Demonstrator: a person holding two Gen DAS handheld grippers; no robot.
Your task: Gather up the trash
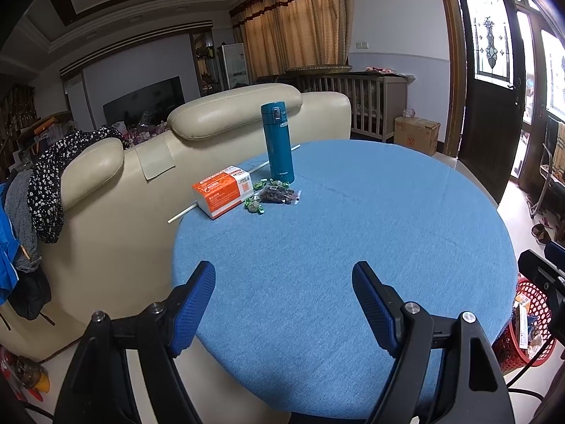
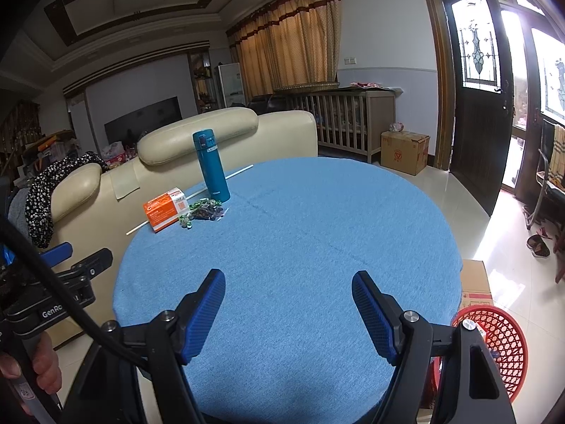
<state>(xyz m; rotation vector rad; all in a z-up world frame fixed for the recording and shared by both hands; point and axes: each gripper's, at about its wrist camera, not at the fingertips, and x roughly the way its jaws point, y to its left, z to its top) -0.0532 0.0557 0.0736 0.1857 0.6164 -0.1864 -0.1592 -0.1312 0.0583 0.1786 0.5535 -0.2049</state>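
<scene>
On the far left of the round blue table (image 1: 353, 247) lie green candy wrappers (image 1: 255, 205), a clear bag of dark snacks (image 1: 279, 195), an orange and white box (image 1: 224, 190) and a white stick (image 1: 183, 211); the wrappers (image 2: 186, 221), bag (image 2: 209, 212) and box (image 2: 166, 209) also show in the right wrist view. My left gripper (image 1: 284, 275) is open and empty over the table's near edge. My right gripper (image 2: 287, 284) is open and empty over the near edge of the table (image 2: 300, 240). A red mesh basket (image 2: 501, 349) stands on the floor at the right, holding some trash (image 1: 522, 318).
A teal thermos (image 1: 278, 141) stands upright behind the litter. A cream sofa (image 1: 141, 176) presses against the table's left side, clothes draped on it. A cardboard box (image 2: 475, 282) sits by the basket, another (image 2: 404, 152) near a wooden crib. An open door is at right.
</scene>
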